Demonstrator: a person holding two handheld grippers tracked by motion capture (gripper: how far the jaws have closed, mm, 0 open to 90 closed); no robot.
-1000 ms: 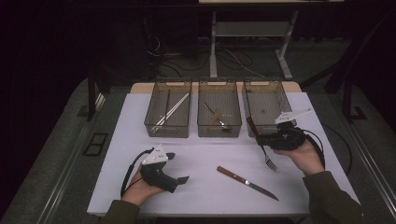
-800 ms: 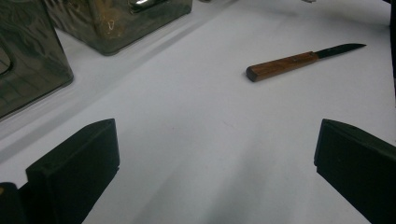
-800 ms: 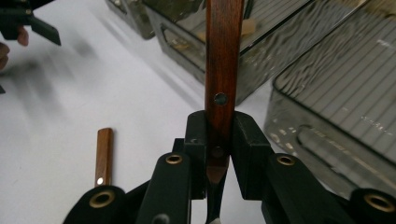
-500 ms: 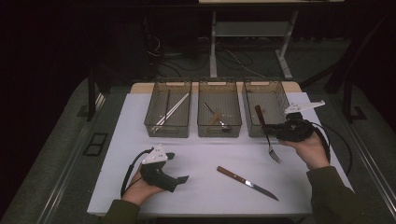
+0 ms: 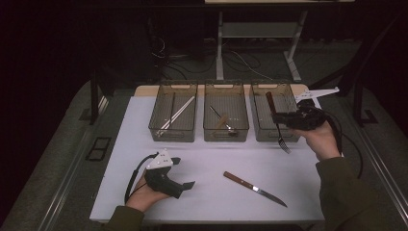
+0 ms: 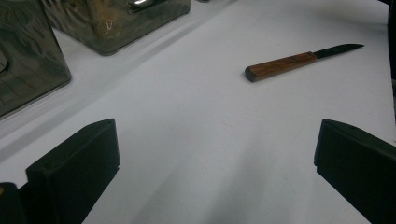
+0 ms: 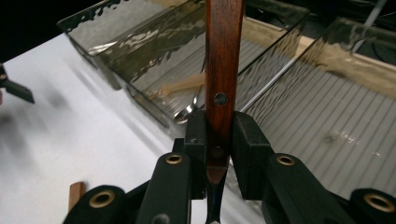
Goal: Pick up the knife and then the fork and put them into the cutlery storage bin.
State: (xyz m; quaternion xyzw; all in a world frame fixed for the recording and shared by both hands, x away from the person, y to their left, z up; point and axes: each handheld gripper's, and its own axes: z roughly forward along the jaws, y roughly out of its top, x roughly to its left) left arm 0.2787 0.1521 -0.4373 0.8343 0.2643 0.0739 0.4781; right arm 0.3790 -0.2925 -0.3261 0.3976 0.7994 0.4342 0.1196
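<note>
Right gripper view: wooden-handled fork (image 7: 223,70) clamped.

At the lower left of the high view, the left hand (image 5: 144,192) rests low with its left gripper (image 5: 185,185) pointing toward the right of the frame, jaws spread wide apart with nothing between them. At the right of the frame, the right forearm rises from the lower right corner, and the right hand (image 5: 320,137) holds the right gripper (image 5: 275,117) raised, pointing left, its jaws pressed together on a slim handle.
</note>
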